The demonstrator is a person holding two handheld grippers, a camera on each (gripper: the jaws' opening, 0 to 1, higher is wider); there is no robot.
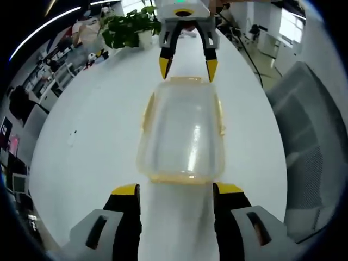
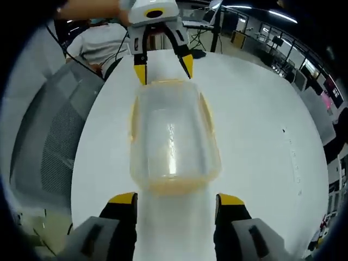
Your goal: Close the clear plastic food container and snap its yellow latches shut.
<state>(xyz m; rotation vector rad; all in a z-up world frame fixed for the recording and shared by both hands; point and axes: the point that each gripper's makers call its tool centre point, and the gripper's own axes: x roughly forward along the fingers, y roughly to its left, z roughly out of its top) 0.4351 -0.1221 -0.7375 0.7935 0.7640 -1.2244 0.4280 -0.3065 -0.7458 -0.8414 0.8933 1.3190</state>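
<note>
The clear plastic container point(image 1: 185, 130) lies on the white table point(image 1: 92, 136) with its lid resting on top and yellow latches point(image 1: 148, 111) along its sides and ends. My left gripper point(image 1: 177, 190) is open just short of the container's near end. My right gripper point(image 1: 188, 68) is open at the far end, its yellow tips hovering by the rim. In the right gripper view the same container point(image 2: 171, 136) lies between my right gripper point(image 2: 177, 199) and the left gripper point(image 2: 164, 69). I cannot tell whether the latches point(image 2: 207, 117) are snapped down.
A potted plant point(image 1: 130, 27) stands at the table's far end. A grey mesh chair point(image 1: 310, 136) sits beside the table edge, also in the right gripper view as the chair point(image 2: 54, 136). A person point(image 2: 103, 43) sits behind it. Office desks fill the background.
</note>
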